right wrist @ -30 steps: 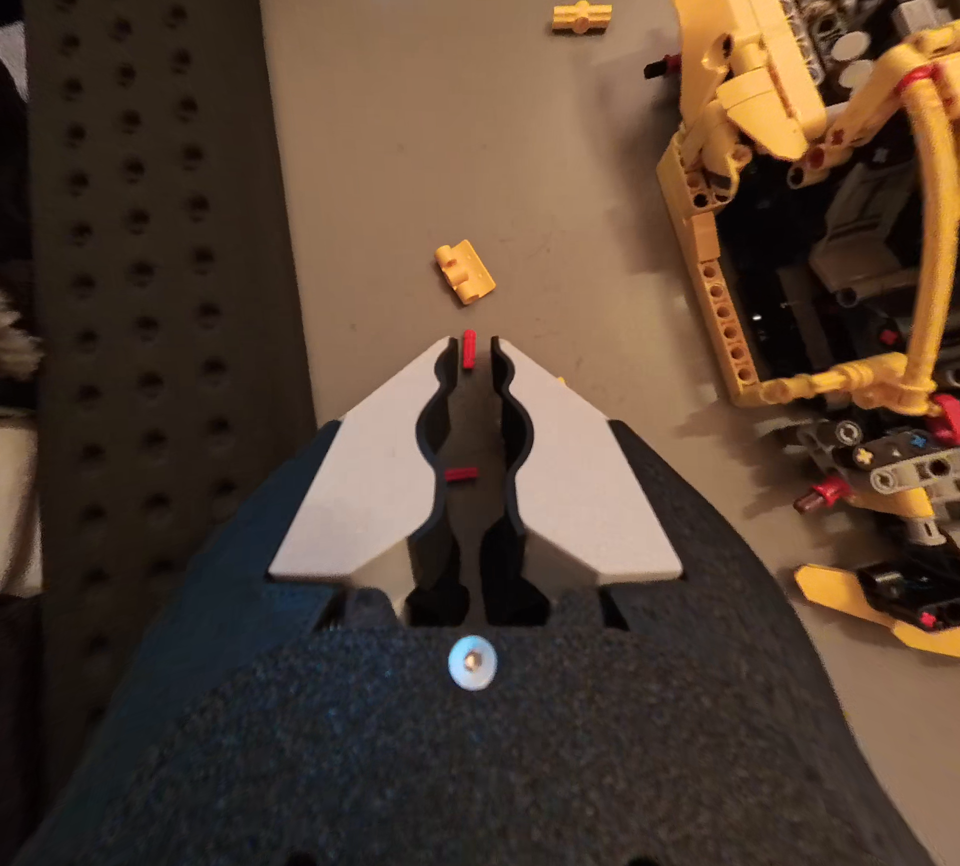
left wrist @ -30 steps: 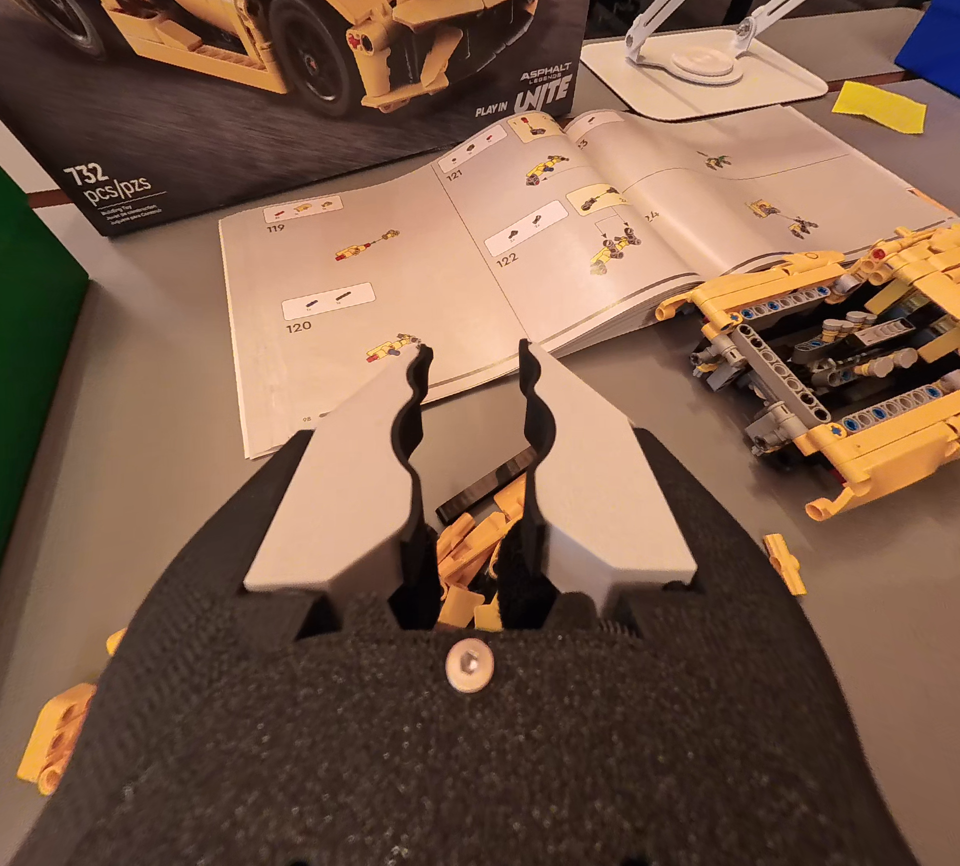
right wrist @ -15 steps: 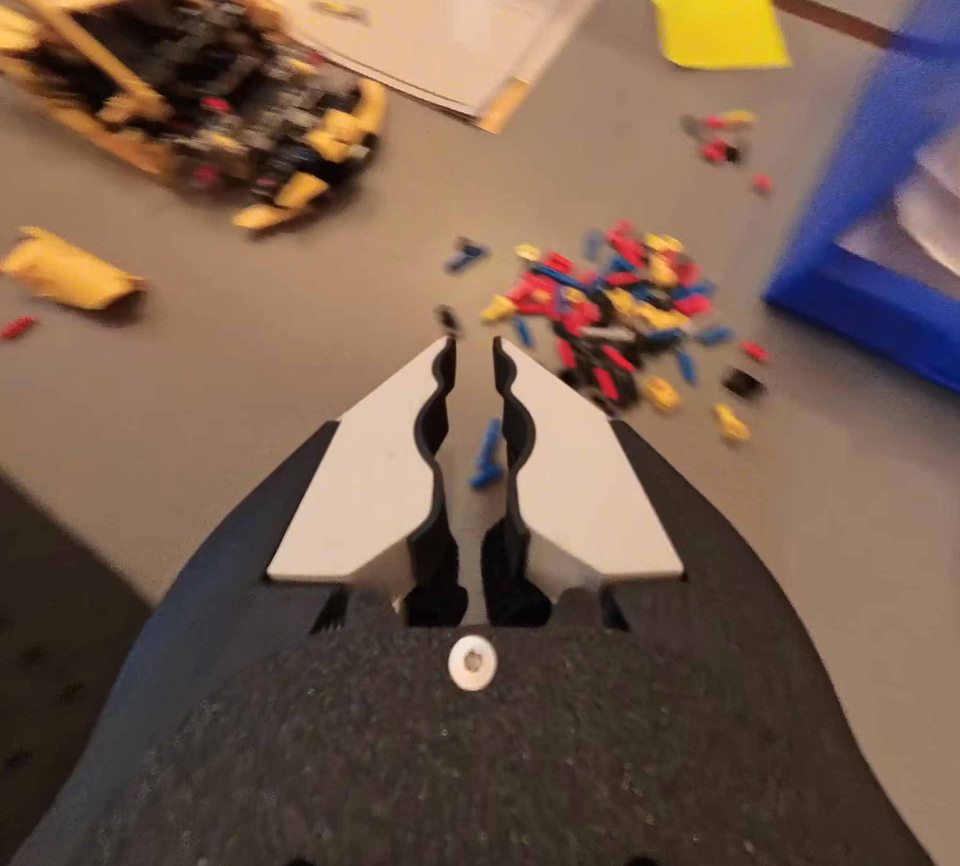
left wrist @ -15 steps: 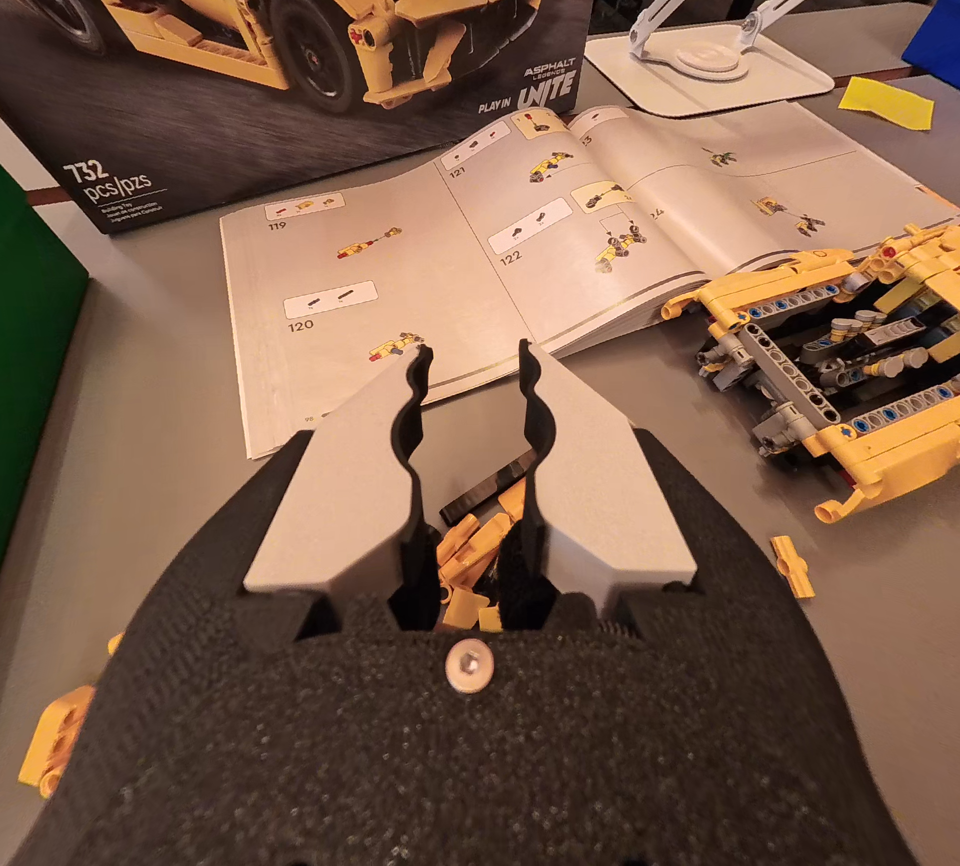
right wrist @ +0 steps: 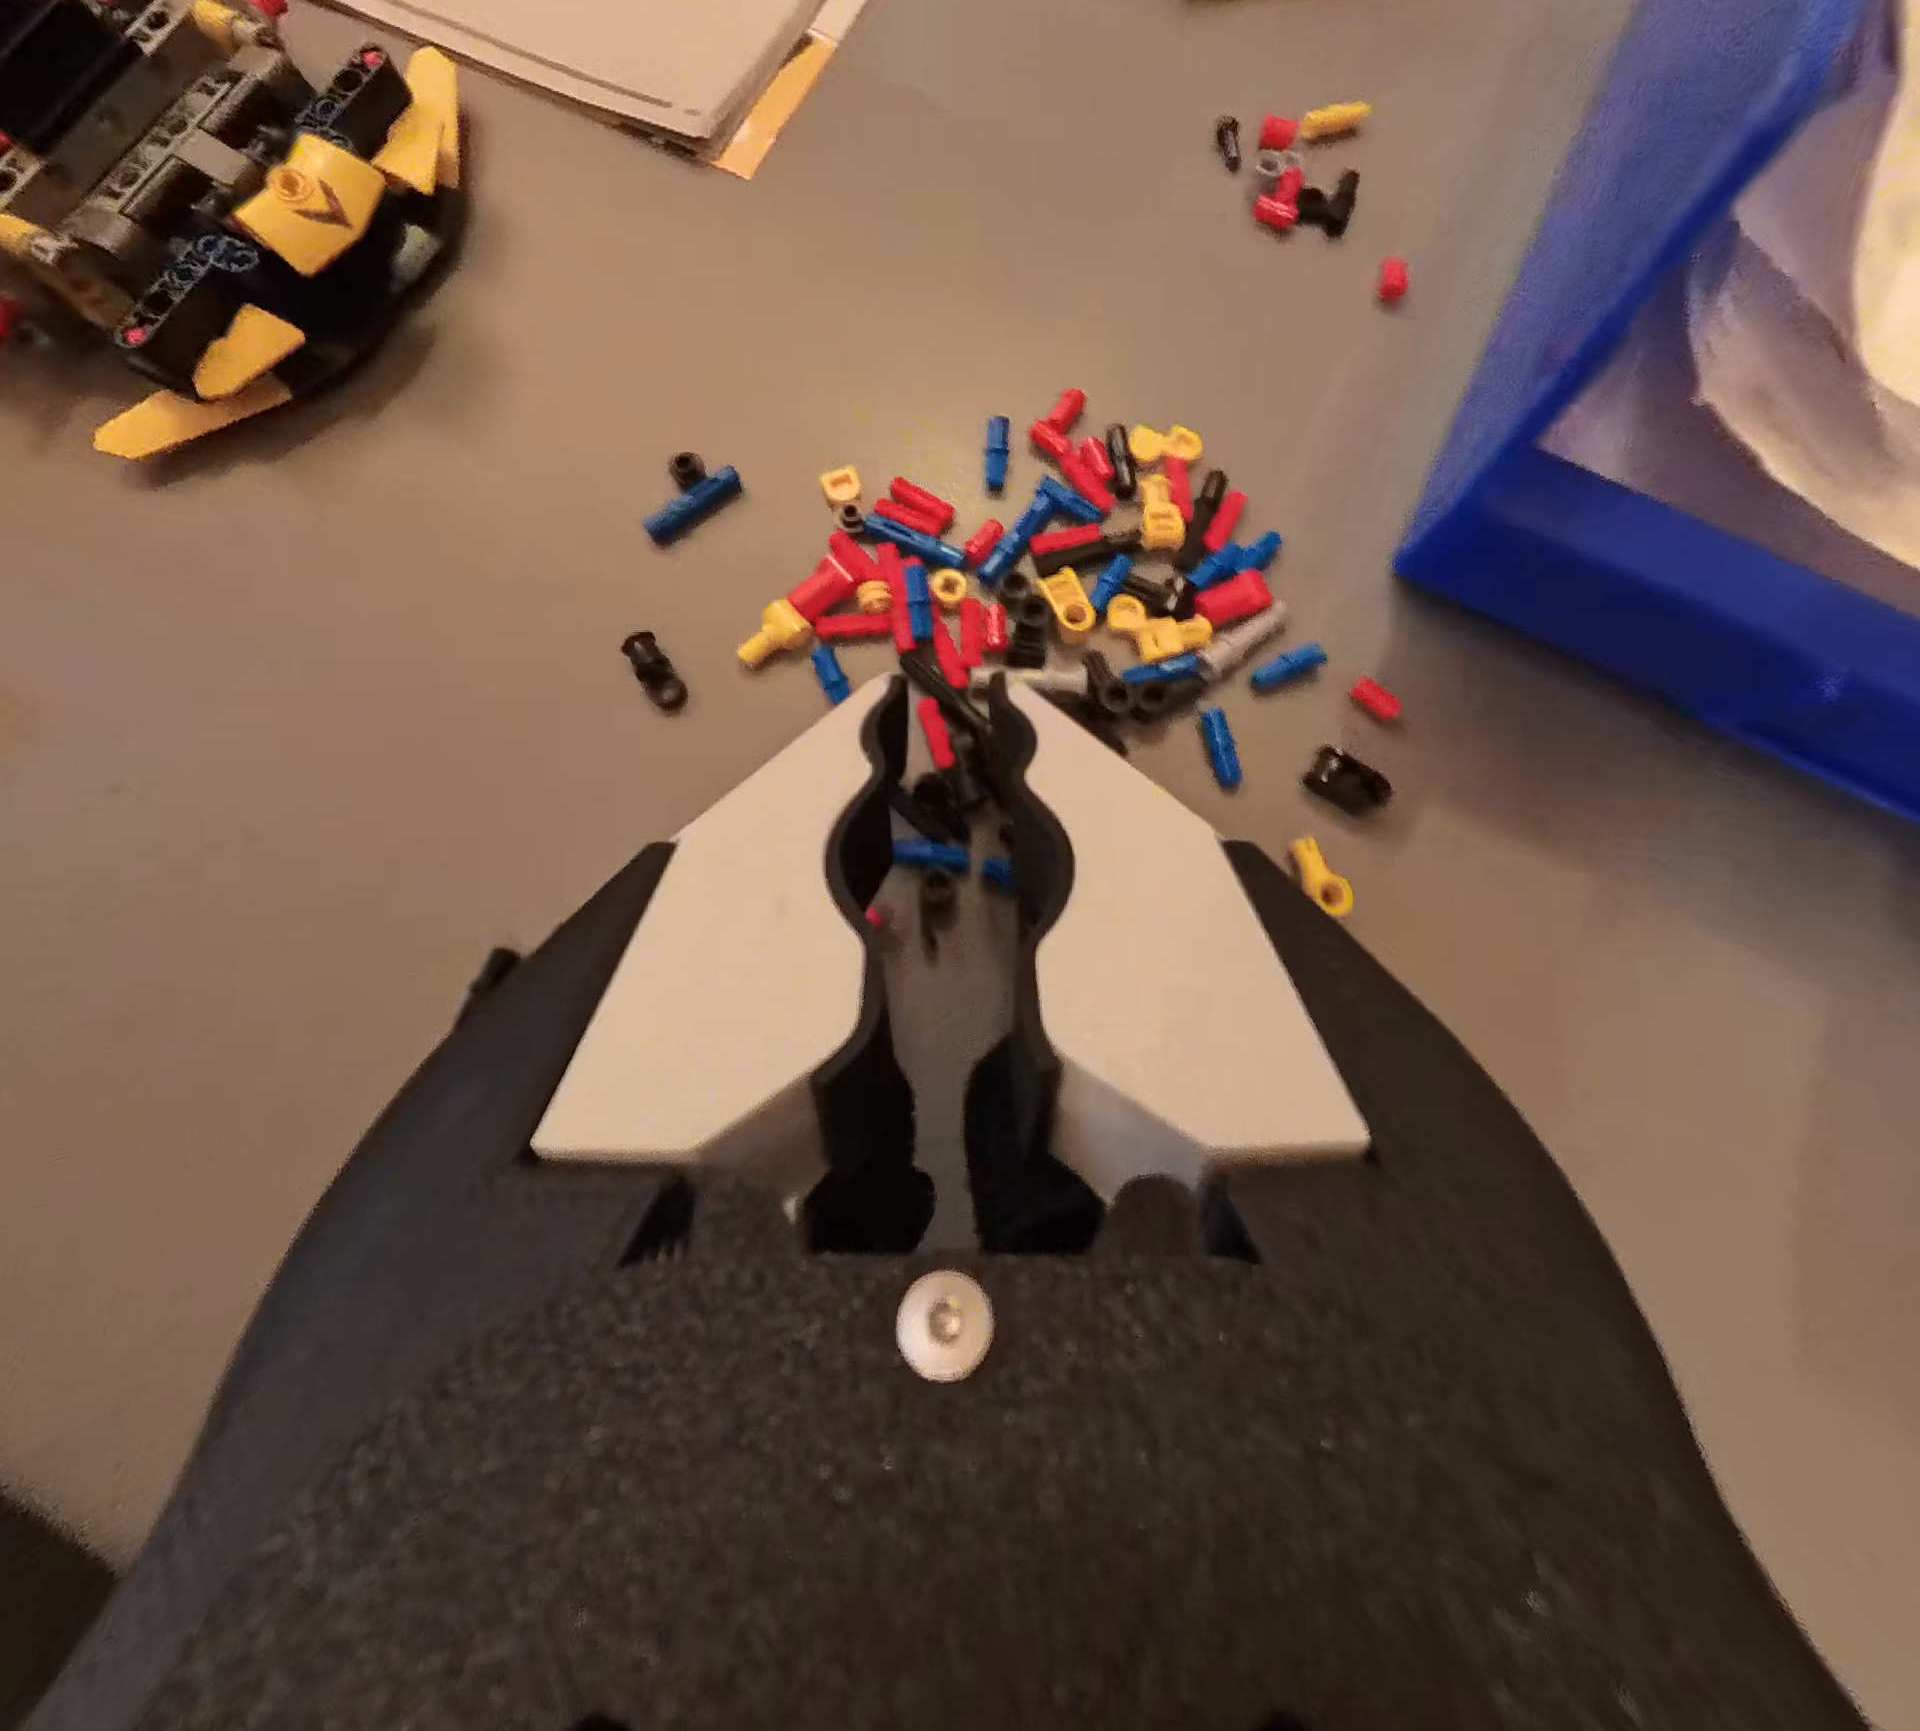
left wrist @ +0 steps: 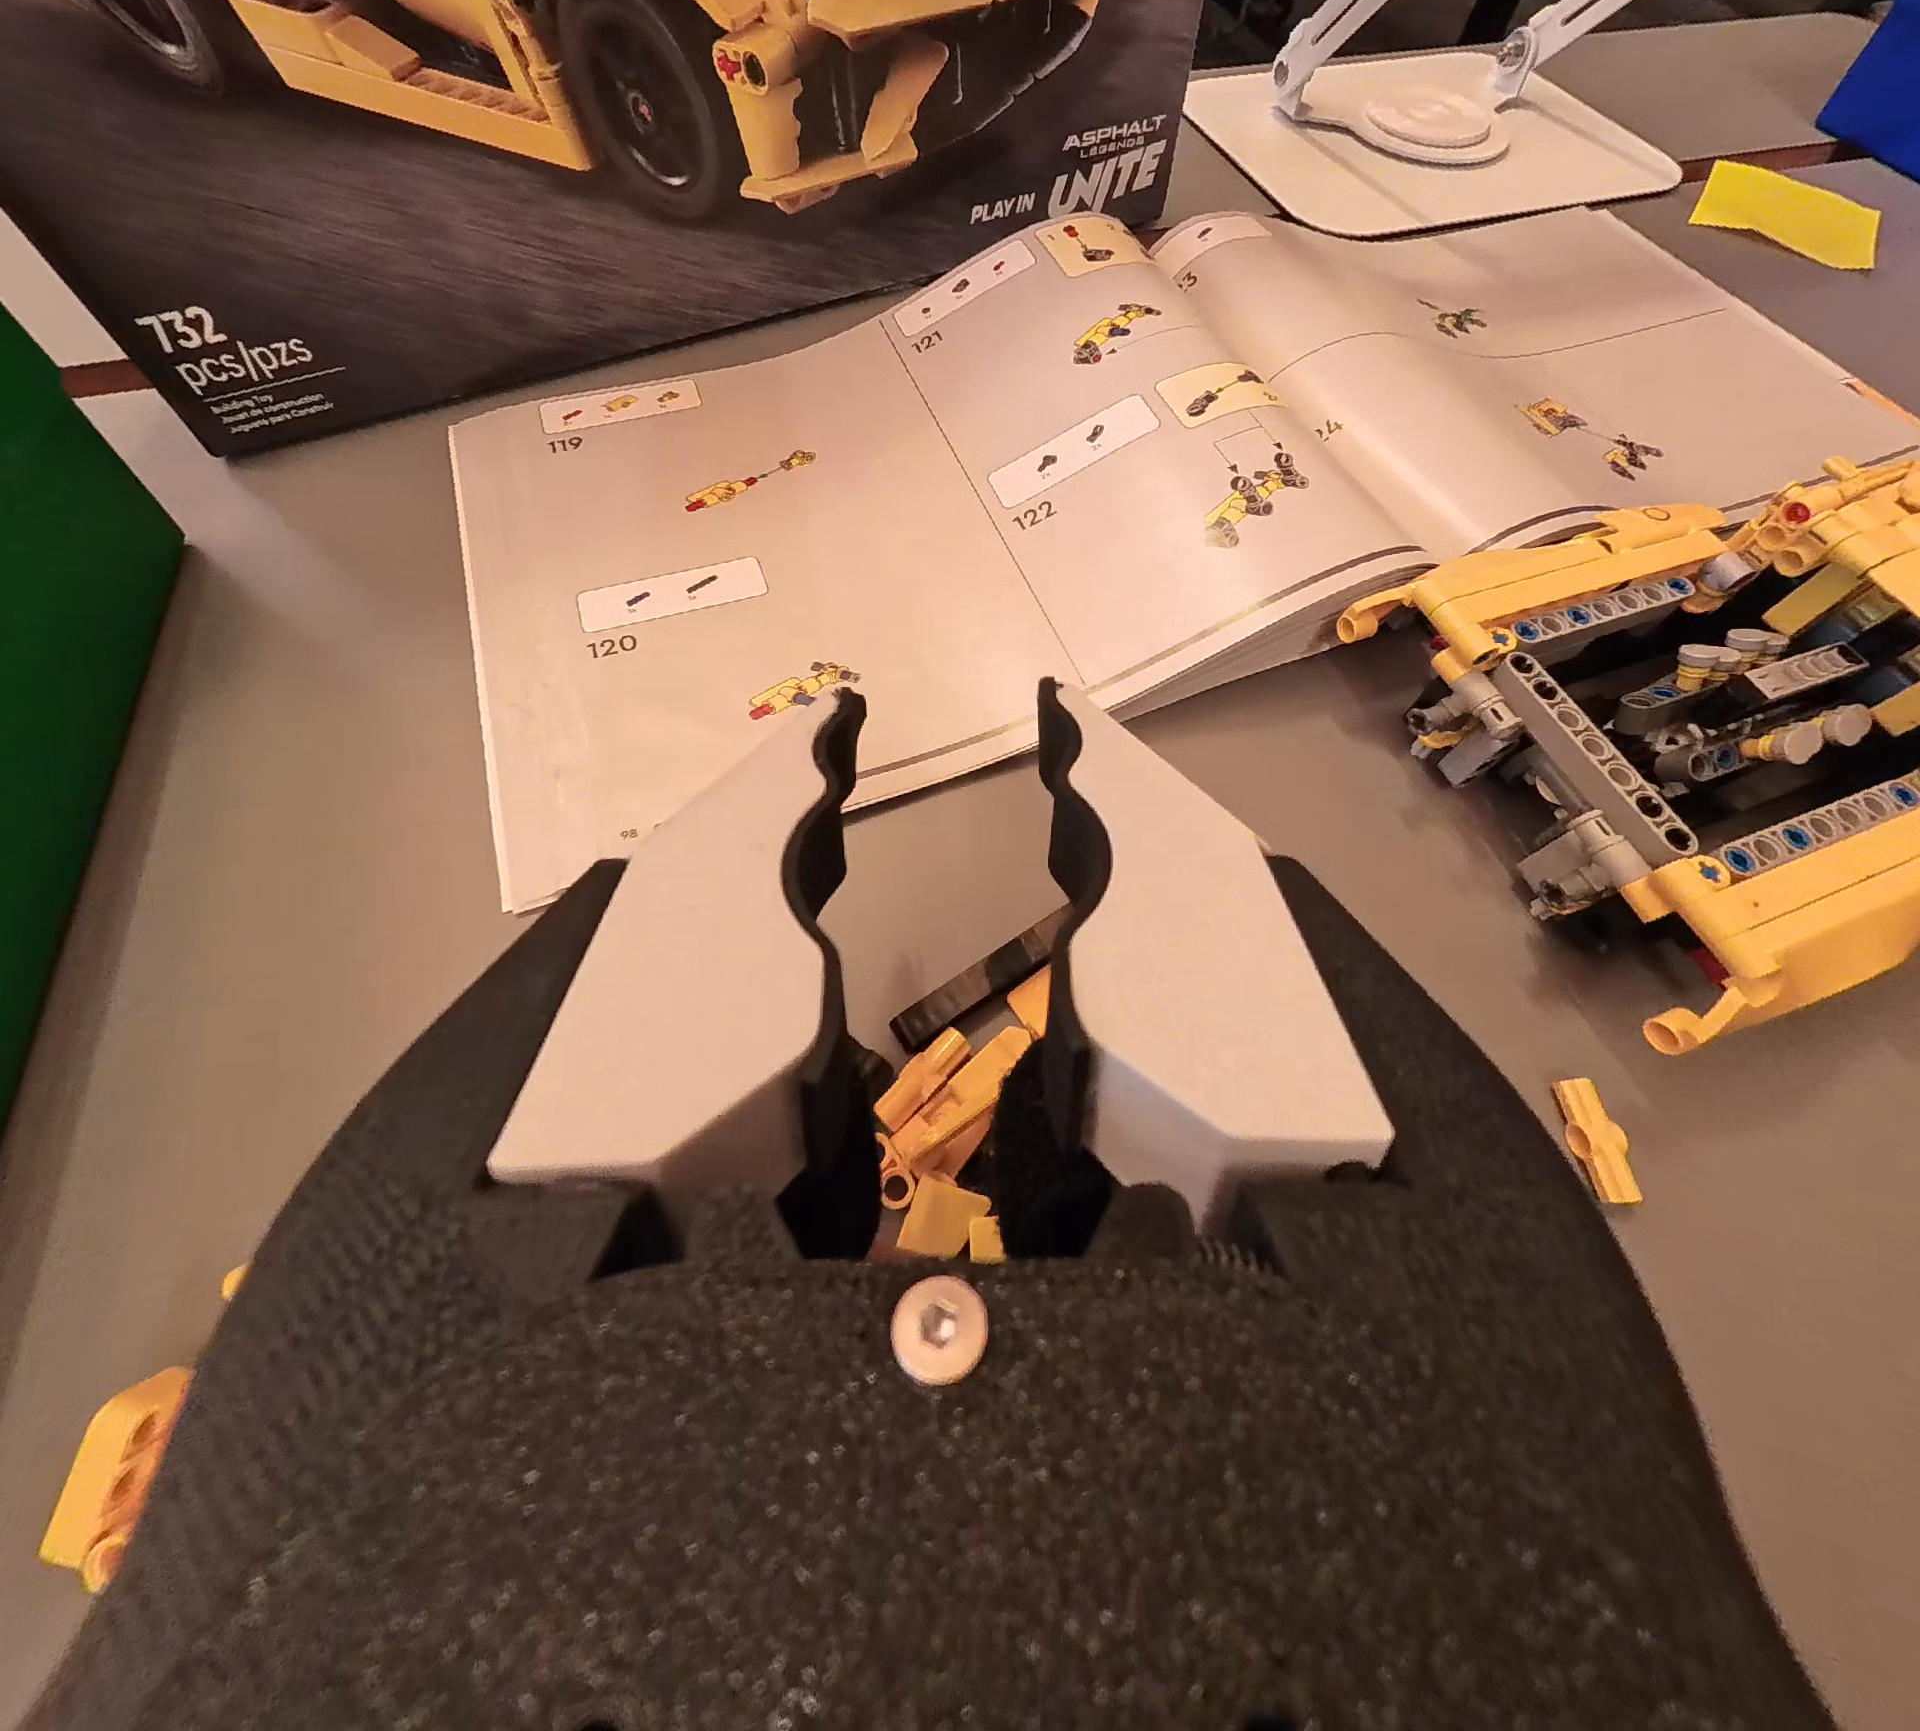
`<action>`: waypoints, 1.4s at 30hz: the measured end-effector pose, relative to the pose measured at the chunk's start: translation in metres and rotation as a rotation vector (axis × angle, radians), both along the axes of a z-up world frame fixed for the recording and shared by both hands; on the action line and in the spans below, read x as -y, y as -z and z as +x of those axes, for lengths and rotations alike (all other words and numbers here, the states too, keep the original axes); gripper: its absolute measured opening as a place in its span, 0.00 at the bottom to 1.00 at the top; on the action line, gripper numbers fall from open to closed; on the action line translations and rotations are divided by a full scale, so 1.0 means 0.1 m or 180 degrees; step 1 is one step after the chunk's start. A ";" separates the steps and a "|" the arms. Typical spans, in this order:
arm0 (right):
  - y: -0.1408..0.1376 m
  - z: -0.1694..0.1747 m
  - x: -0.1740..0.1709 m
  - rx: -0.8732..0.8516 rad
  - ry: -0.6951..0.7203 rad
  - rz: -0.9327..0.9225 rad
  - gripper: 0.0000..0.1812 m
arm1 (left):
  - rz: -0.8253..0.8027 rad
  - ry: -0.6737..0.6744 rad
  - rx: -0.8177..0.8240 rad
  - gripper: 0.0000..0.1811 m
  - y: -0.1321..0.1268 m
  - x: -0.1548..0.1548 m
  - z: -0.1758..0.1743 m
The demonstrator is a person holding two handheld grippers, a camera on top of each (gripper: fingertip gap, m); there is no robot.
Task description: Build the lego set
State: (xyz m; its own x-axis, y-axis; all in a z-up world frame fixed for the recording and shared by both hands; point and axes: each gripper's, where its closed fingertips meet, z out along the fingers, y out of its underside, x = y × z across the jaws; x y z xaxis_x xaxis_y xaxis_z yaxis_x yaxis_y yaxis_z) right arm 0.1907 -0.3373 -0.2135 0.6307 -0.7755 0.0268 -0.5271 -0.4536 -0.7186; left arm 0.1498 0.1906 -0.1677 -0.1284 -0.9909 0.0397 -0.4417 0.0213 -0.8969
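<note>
Sitting on the grey table (left wrist: 260,902) by the open instruction booklet (left wrist: 831,559), the half-built yellow car (left wrist: 1683,777) waits untouched. Left gripper (left wrist: 945,725) hangs released, empty, above loose yellow pieces (left wrist: 935,1099). Right gripper (right wrist: 945,705), jaws narrowly parted and seemingly empty, noses into the pile of small pins (right wrist: 1039,569). Best to single out one pin at the edge and close squarely along it. A second ago this gripper faced bare table beside the car; it has swung over.
</note>
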 end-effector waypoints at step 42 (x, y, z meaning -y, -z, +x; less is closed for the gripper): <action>0.01 0.38 0.19 0.0020 0.0110 -0.0270 0.08 | 0.0006 0.0003 -0.0039 0.19 0.03 -0.01 0.00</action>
State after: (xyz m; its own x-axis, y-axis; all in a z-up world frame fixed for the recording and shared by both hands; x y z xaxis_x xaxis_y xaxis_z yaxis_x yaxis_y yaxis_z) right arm 0.2287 -0.3562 -0.2141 0.6033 -0.7916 0.0973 -0.5392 -0.4947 -0.6816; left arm 0.1497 0.1915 -0.1704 -0.1289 -0.9909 0.0394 -0.4528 0.0235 -0.8913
